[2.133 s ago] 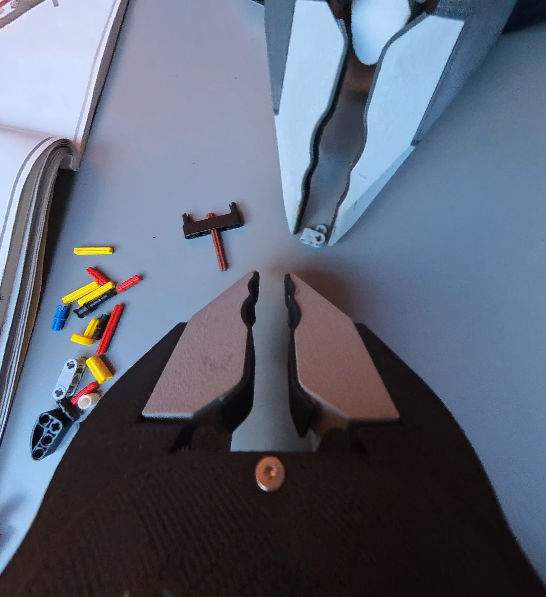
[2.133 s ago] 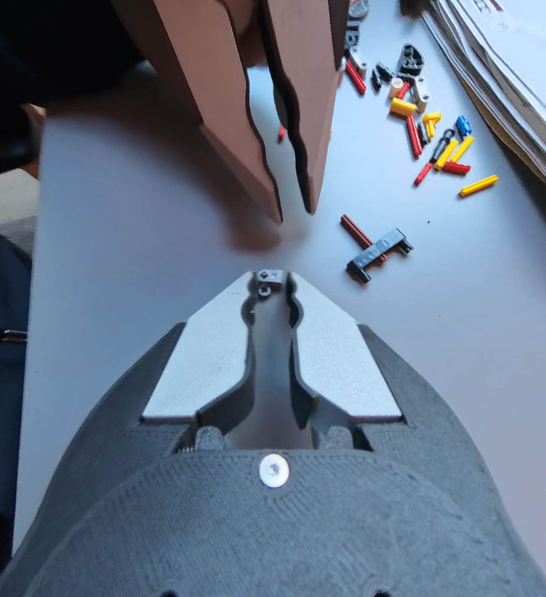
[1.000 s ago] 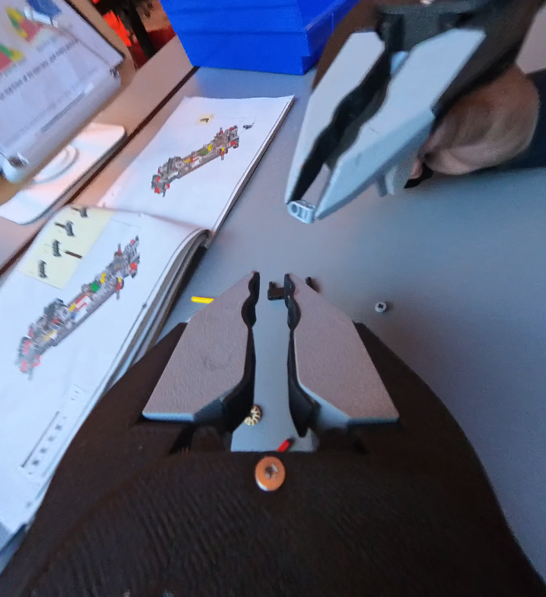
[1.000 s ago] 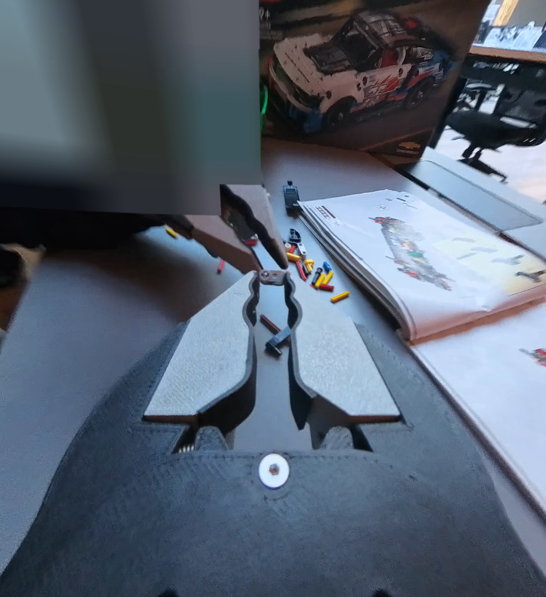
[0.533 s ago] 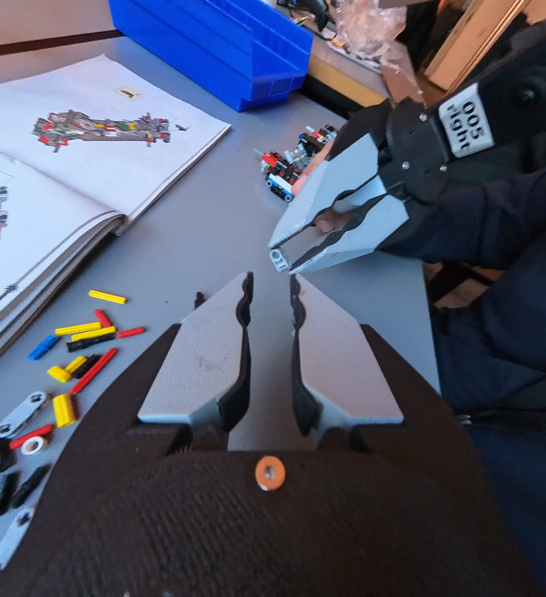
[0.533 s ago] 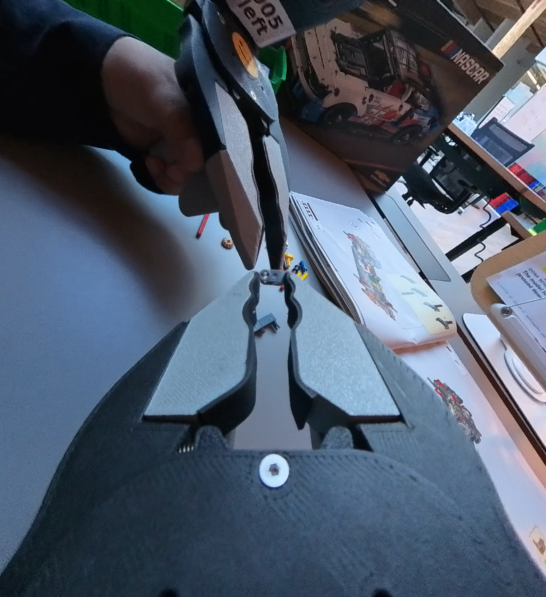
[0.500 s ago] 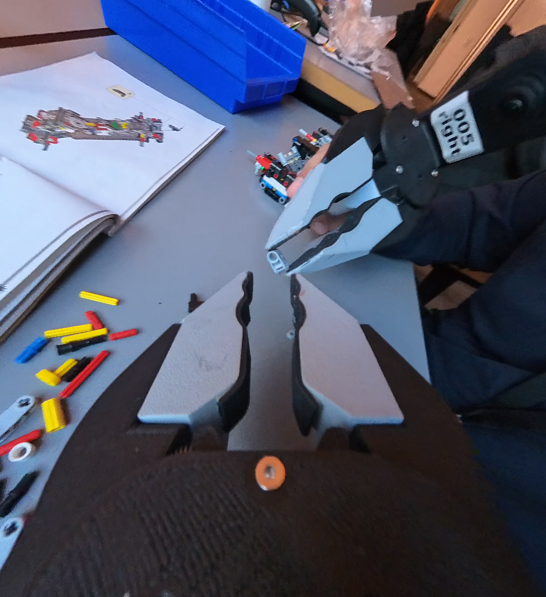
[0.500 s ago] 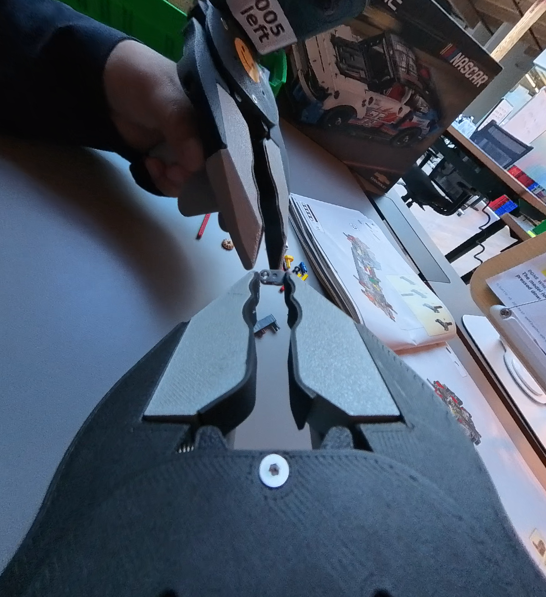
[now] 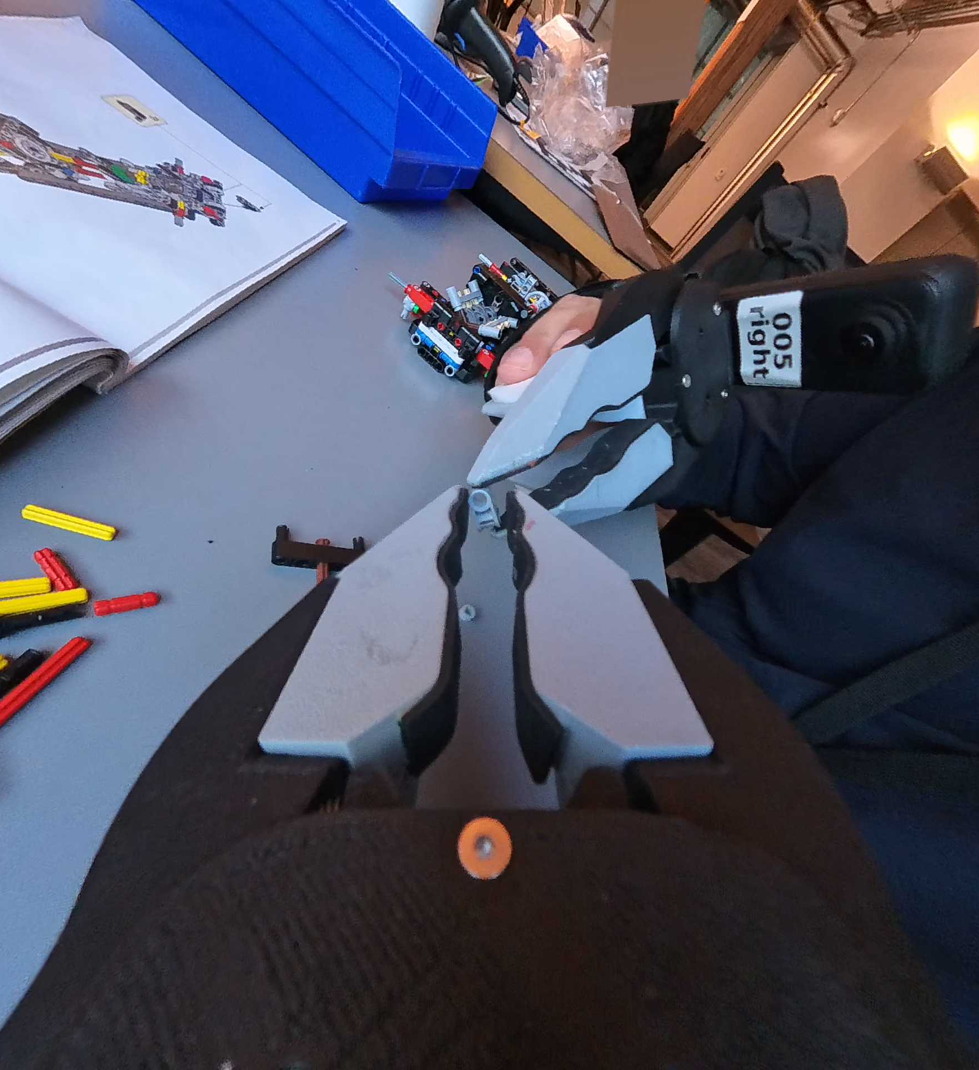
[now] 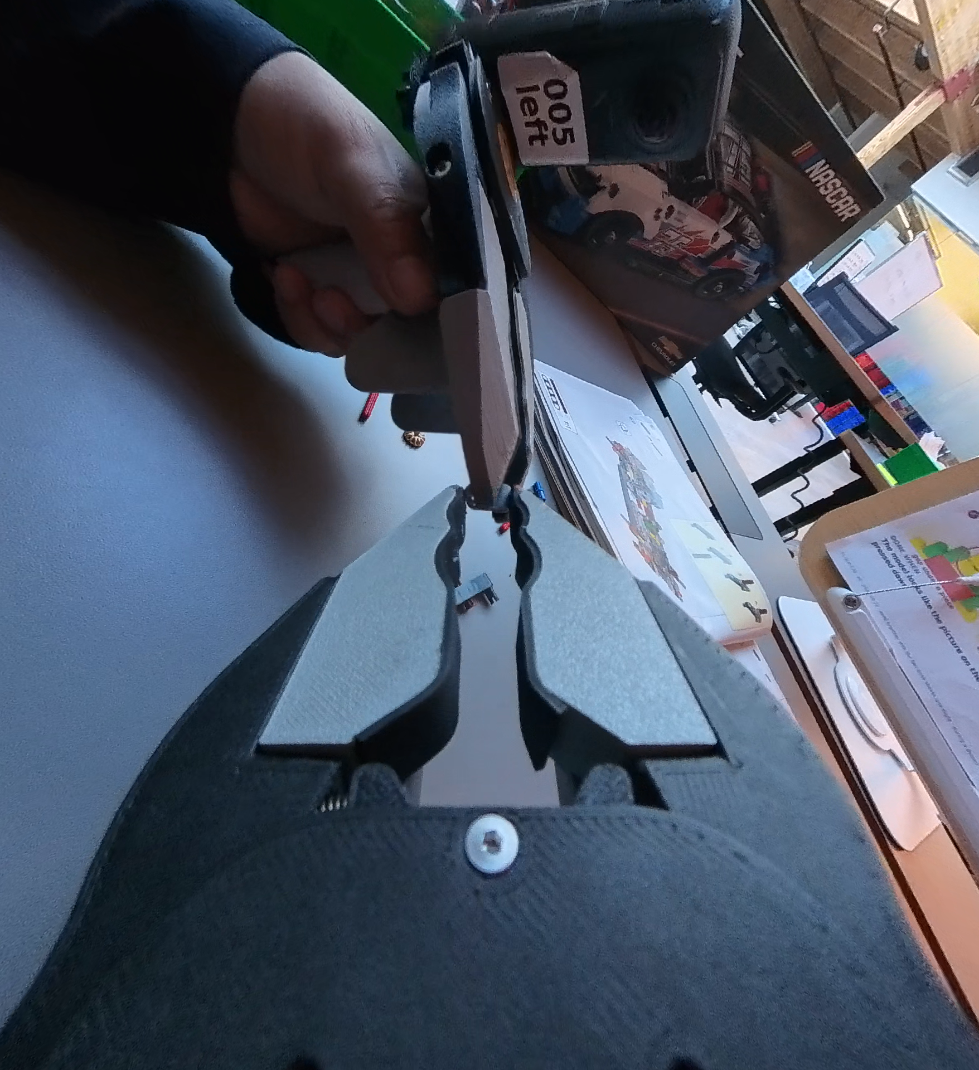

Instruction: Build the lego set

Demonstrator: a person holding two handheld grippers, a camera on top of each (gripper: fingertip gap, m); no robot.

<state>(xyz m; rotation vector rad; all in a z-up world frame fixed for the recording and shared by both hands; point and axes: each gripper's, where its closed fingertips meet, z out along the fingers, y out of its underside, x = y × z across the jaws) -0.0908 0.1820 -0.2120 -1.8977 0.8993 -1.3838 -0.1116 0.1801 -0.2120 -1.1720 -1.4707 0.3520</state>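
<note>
Two claws meet tip to tip over one small grey connector piece.

Left wrist view: the left claw (image 9: 486,512) stands narrow around the grey connector (image 9: 483,515), which the right claw (image 9: 501,492) grips from beyond, presumably steadying it for a handover; a black frame piece (image 9: 313,553) lies beside it on the tabletop (image 9: 278,417). Right wrist view: the left claw's fingers (image 10: 490,440) hide the connector, with the booklet (image 10: 638,492) beyond.

1. Left gripper (image 9: 486,512): a small grey connector piece (image 9: 482,508) stands between its fingertips; contact with the pads cannot be judged.
2. Right gripper (image 9: 507,483): its tips meet the same piece from the upper right.
3. Left of the fingers: black beam with brown axle (image 9: 316,553).
4. Farther left: loose yellow, red and black pins (image 9: 29,605) on the grey table (image 9: 255,417).
5. Ahead: partly built model (image 9: 467,324).
</note>
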